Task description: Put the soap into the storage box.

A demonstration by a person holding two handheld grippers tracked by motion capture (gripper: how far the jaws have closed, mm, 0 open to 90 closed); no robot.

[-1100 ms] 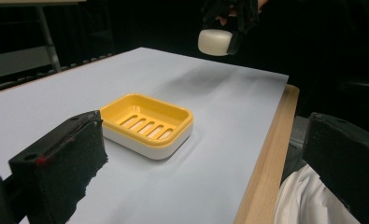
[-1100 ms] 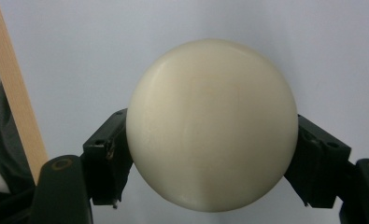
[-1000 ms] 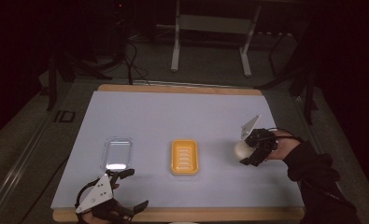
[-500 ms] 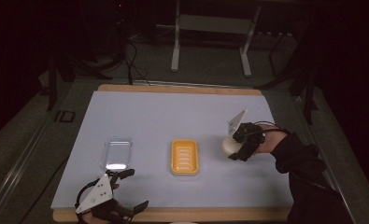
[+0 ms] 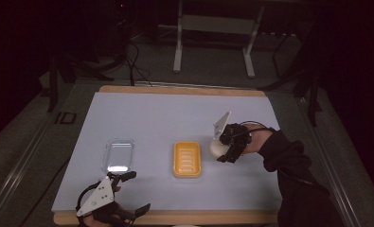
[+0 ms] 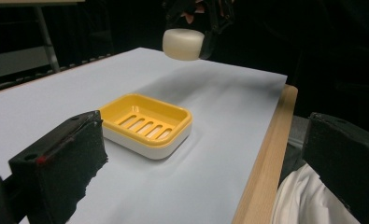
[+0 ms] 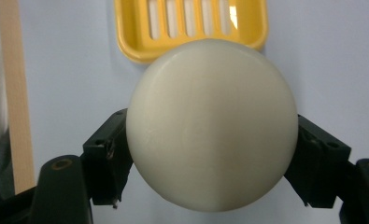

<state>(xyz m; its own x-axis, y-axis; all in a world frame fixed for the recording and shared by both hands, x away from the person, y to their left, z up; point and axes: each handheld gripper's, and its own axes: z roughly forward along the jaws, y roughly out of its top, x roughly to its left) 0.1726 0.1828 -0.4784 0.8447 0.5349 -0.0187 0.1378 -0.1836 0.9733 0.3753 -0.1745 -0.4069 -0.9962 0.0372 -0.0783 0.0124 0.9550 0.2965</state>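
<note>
The right gripper (image 5: 221,150) is clamping a round, smooth, likely slippery soap bar (image 7: 212,123) across its widest sides, while the left gripper (image 5: 133,191) is resting wide open.

A round, cream-white bar of soap (image 5: 216,148) is held clear of the worktop, just beside the right edge of a yellow slotted soap dish (image 5: 187,159) that lies flat, empty, near the worktop's front middle
</note>
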